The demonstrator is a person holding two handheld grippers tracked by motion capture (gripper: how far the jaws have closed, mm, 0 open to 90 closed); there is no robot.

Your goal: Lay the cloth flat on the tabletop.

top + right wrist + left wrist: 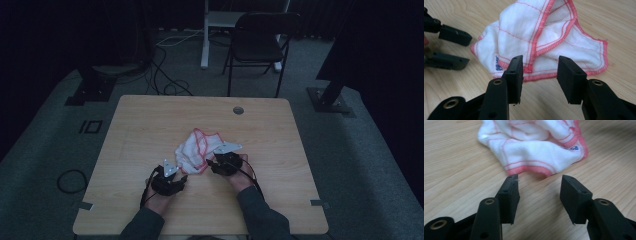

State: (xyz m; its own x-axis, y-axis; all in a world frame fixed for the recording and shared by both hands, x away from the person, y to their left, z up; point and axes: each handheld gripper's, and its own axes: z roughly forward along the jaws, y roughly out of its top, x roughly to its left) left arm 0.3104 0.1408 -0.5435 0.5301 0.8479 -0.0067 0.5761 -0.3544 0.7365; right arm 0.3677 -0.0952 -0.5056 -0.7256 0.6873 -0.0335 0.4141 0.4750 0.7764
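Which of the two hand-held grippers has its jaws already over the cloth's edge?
The right hand-held gripper: its open jaws straddle the red hem of the white cloth. The left hand-held gripper, also open, stops just short of the hem, bare table between its jaws.

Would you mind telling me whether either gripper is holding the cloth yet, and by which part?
Nothing is held. The left gripper and right gripper are both open, jaws apart at the cloth's red hem.

From my left gripper, the cloth runs off the top edge. Its small blue label, beside my right gripper, is too blurred to read.
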